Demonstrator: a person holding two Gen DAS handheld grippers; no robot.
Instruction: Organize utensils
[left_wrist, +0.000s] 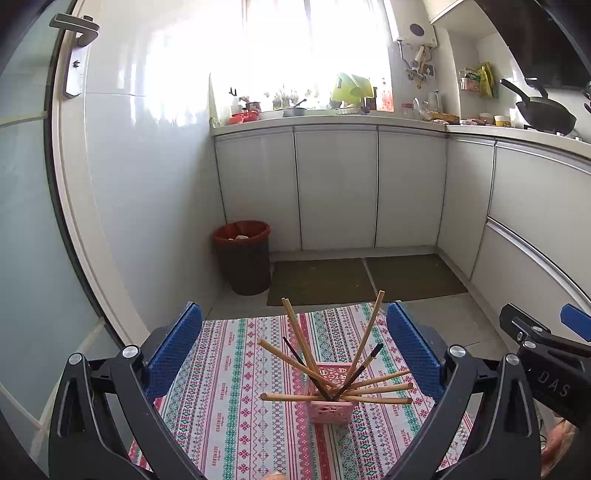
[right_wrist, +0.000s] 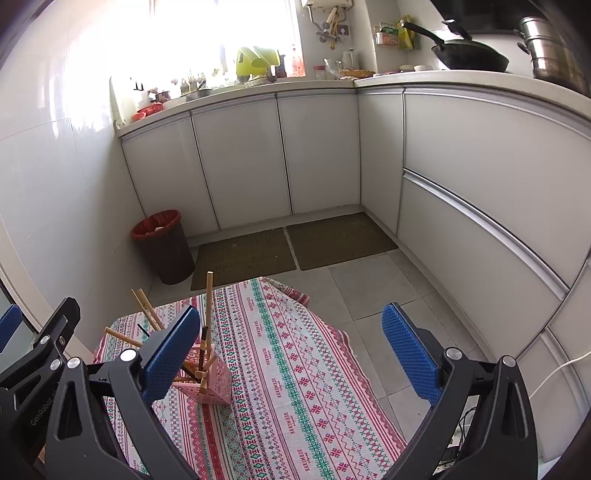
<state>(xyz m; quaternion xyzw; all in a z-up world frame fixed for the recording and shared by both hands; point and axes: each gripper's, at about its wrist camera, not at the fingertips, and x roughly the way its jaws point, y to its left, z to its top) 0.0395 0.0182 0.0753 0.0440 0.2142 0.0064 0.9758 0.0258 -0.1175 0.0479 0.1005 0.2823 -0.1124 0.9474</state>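
Note:
A pink perforated holder (left_wrist: 330, 411) stands on a patterned tablecloth (left_wrist: 229, 398) and holds several wooden chopsticks (left_wrist: 295, 325) and dark ones, fanned outward. My left gripper (left_wrist: 295, 358) is open and empty, its blue pads on either side of the holder, above and nearer the camera. In the right wrist view the holder (right_wrist: 214, 387) sits at the left, partly hidden behind the left blue pad. My right gripper (right_wrist: 291, 354) is open and empty over the cloth (right_wrist: 295, 369), to the right of the holder. The right gripper's body also shows at the left view's right edge (left_wrist: 546, 354).
A dark bin with a red liner (left_wrist: 243, 256) stands on the floor by the wall. White cabinets (left_wrist: 332, 188) run along the back and right. Two brown mats (left_wrist: 362, 278) lie on the floor. A wok (right_wrist: 469, 51) and pot sit on the counter.

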